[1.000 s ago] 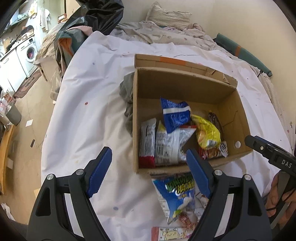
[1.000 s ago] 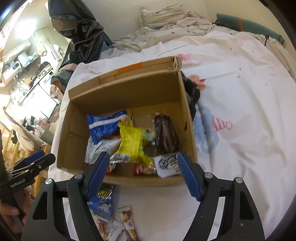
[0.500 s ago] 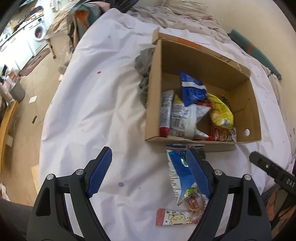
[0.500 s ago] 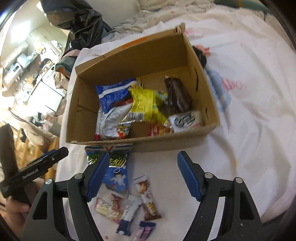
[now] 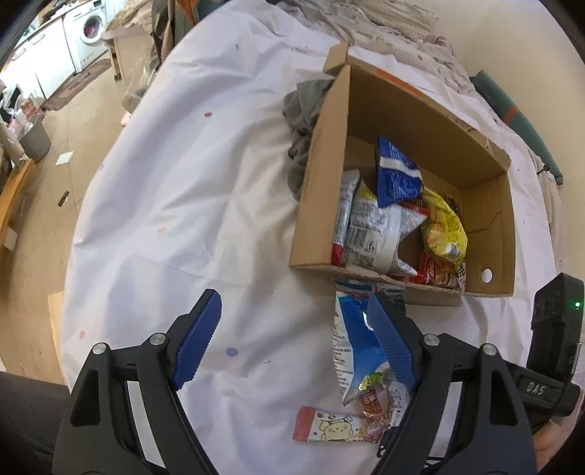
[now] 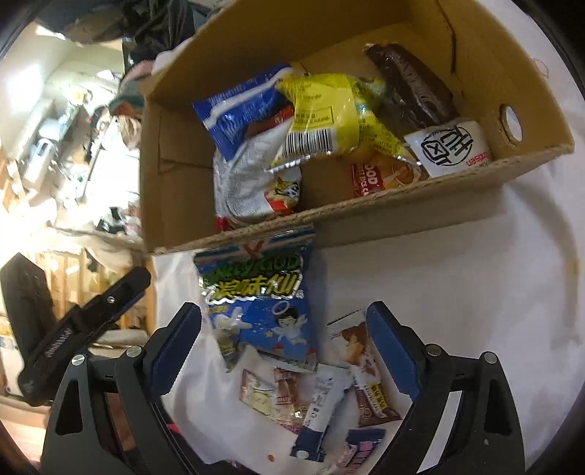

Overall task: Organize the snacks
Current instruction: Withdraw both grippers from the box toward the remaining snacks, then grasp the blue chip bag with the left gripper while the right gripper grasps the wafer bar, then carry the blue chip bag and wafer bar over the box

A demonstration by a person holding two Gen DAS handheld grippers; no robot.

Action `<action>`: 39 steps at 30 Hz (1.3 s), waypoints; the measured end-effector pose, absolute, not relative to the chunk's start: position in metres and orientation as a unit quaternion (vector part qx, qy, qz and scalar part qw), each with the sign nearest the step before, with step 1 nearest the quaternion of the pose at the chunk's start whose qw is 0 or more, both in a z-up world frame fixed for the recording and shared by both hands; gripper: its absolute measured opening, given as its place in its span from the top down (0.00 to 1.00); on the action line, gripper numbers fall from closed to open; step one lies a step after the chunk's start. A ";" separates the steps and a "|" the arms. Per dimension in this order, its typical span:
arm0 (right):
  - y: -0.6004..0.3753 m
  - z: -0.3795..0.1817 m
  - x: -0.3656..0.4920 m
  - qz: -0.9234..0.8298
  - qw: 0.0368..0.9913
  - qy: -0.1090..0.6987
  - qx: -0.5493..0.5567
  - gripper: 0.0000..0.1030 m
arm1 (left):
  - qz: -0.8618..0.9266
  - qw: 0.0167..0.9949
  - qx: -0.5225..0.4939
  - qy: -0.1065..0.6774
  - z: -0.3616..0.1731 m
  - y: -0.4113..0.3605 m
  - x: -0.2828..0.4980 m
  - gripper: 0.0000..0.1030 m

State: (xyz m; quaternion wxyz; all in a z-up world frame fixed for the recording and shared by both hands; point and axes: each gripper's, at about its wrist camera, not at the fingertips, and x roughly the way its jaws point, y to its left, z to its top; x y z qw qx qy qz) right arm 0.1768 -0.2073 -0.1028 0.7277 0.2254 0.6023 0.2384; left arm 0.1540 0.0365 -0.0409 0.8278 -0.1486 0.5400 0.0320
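An open cardboard box stands on the white sheet, holding several snack bags, among them a blue one and a yellow one. A blue snack bag lies on the sheet against the box's near wall. Below it lie several small packs and a pink bear wrapper. My right gripper hovers over this pile with its jaws opening; the pads touch nothing. My left gripper is open above bare sheet, its right finger over the blue bag.
A grey cloth is bunched against the box's left side. The white sheet spreads out to the left and ends at a floor with a washing machine and a bin. Rumpled bedding lies behind the box.
Both grippers sank and tipped down toward the sheet, so the box slid up in the views. The loose snack pile came between the right fingers, which spread wider.
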 end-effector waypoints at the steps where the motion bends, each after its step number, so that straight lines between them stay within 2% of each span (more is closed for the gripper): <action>1: -0.210 -0.103 0.174 0.226 0.731 0.608 0.211 0.09 | 0.022 0.823 -0.148 0.548 -0.045 0.033 0.156 0.22; 5: -0.215 -0.114 0.159 0.186 0.726 0.647 0.140 0.11 | -0.028 0.788 -0.163 0.593 -0.068 0.014 0.164 0.22; 9: -0.201 -0.123 0.152 0.192 0.717 0.664 0.086 0.39 | -0.043 0.766 -0.160 0.621 -0.088 -0.007 0.173 0.22; 11: -0.193 -0.127 0.150 0.186 0.721 0.665 0.059 0.46 | -0.053 0.761 -0.151 0.628 -0.094 -0.017 0.176 0.22; 13: -0.189 -0.128 0.149 0.188 0.720 0.666 0.055 0.50 | -0.060 0.763 -0.137 0.629 -0.099 -0.025 0.178 0.22; 17: -0.183 -0.131 0.150 0.187 0.721 0.666 0.046 0.82 | -0.067 0.752 -0.144 0.639 -0.112 -0.033 0.182 0.22; 19: -0.185 -0.131 0.151 0.189 0.720 0.665 0.060 0.83 | -0.068 0.747 -0.163 0.641 -0.115 -0.032 0.184 0.26; 20: -0.186 -0.130 0.153 0.189 0.721 0.664 0.063 0.83 | -0.069 0.749 -0.169 0.637 -0.114 -0.031 0.184 0.39; 23: -0.188 -0.129 0.153 0.190 0.723 0.661 0.071 0.83 | -0.069 0.755 -0.159 0.632 -0.108 -0.032 0.183 0.50; 28: -0.193 -0.128 0.153 0.192 0.722 0.659 0.081 0.83 | -0.064 0.769 -0.148 0.619 -0.095 -0.030 0.175 0.54; 39: -0.212 -0.110 0.150 0.211 0.737 0.633 0.107 0.83 | -0.054 0.793 -0.141 0.590 -0.062 -0.011 0.151 0.54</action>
